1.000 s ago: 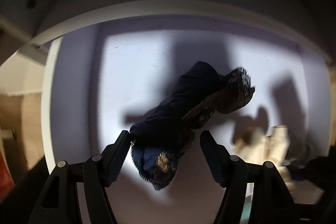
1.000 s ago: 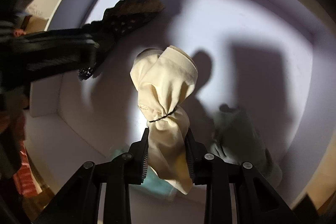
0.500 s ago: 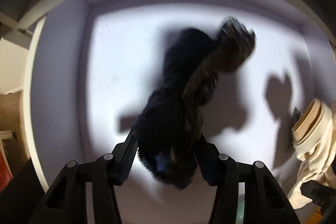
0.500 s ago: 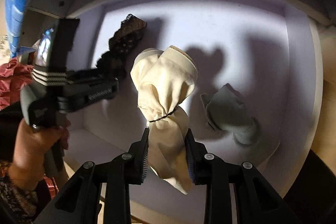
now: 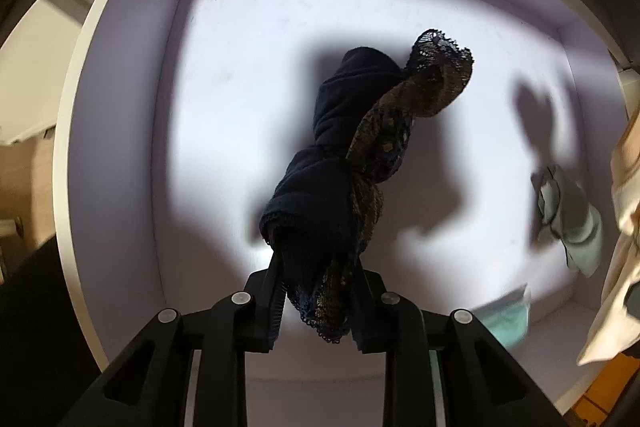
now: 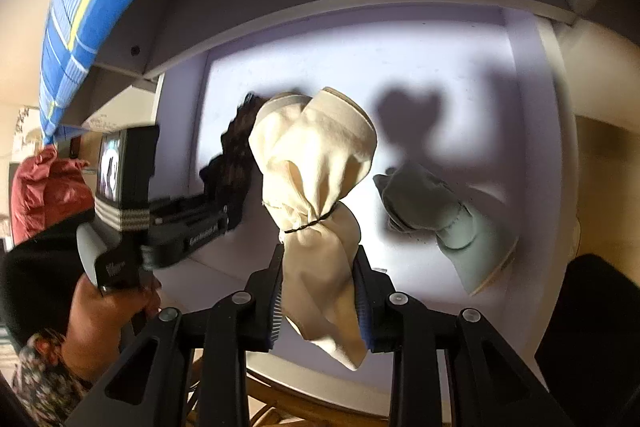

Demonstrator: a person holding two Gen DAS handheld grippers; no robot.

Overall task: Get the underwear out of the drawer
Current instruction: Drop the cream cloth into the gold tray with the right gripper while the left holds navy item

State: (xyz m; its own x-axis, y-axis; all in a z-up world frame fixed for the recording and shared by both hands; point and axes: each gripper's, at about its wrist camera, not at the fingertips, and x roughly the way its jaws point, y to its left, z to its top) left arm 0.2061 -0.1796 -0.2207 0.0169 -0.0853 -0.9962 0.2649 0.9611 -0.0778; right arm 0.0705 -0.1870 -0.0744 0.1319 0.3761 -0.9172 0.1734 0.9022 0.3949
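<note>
Your left claw [image 5: 318, 291] clamps the navy lace underwear [image 5: 360, 163], your right claw [image 6: 318, 291] the cream pair [image 6: 316, 187]; only the grey-green pair [image 6: 440, 219] remains by the drawer [image 5: 120, 107]'s right wall.

In the white drawer [image 5: 120, 115], a dark navy lace-trimmed pair [image 5: 352, 163] hangs bunched and twisted. A cream pair [image 6: 320, 187] hangs gathered above it. A pale green pair [image 6: 448, 223] lies crumpled on the drawer floor.
</note>
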